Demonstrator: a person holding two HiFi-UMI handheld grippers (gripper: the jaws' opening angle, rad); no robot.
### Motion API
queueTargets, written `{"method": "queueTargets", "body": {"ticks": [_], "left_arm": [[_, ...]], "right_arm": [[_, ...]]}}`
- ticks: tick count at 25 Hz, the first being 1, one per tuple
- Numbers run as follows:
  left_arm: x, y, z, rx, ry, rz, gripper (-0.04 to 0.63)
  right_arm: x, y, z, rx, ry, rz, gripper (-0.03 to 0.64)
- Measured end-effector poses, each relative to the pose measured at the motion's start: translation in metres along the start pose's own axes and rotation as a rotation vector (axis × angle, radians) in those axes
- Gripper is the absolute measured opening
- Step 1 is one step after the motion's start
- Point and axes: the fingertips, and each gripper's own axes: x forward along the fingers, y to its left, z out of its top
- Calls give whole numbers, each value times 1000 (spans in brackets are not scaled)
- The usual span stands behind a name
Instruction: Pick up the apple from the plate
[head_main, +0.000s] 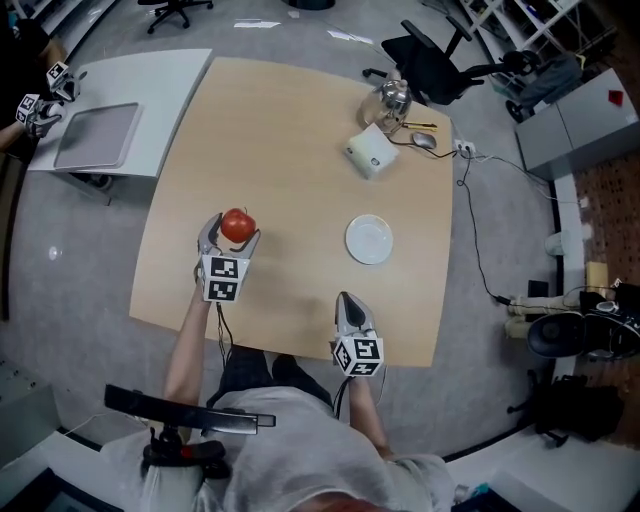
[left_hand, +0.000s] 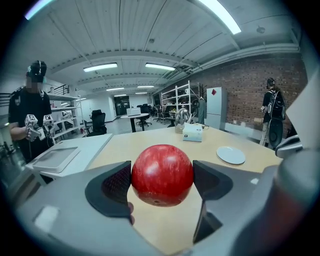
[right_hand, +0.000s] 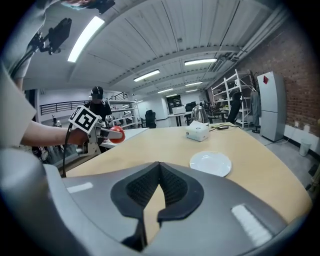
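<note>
red apple (head_main: 238, 225) is sitting between the jaws of the left gripper (head_main: 228, 238), off the plate and well apart from it. in the left gripper view both dark pads are pressing on the fruit's sides, one on each flank, so this claw is grasping the apple. the right gripper view is showing the fruit hanging clear of the tabletop near the table's left edge.

white plate (head_main: 369, 240) is lying bare on the wooden table (head_main: 290, 140), at about 3 o'clock from the apple in the head view.

right gripper (head_main: 350, 312) is hovering over the near edge of the table, at roughly 7 o'clock from the plate. its own view is showing the two jaws meeting at the tips with nothing between them: clenched and carrying nothing.

at 12 o'clock from the plate a white box (head_main: 372, 152) is resting on the table. a metal kettle (head_main: 396, 97) is standing at 1 o'clock from that box, and a computer mouse (head_main: 424, 140) is lying just beside the box at 3 o'clock.

off the table at 10 o'clock, a grey tray (head_main: 97, 135) is lying on a pale side table (head_main: 170, 80). a second person (left_hand: 31, 110) is standing beside it, holding marker-cube grippers. a black office chair (head_main: 430, 60) is standing beyond the far corner at 1 o'clock.
</note>
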Motion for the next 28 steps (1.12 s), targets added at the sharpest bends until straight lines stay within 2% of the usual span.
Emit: {"method": "queueTargets", "body": {"ticks": [10, 18, 28], "left_arm": [[21, 49, -32, -49, 45, 39, 405], [39, 77, -56, -39, 98, 59, 405], [81, 102, -93, -65, 142, 44, 406]], "right_arm": [[44, 21, -2, -20, 54, 31, 6], [77, 29, -4, -31, 99, 45, 6], [126, 36, -13, -39, 141, 51, 6]]}}
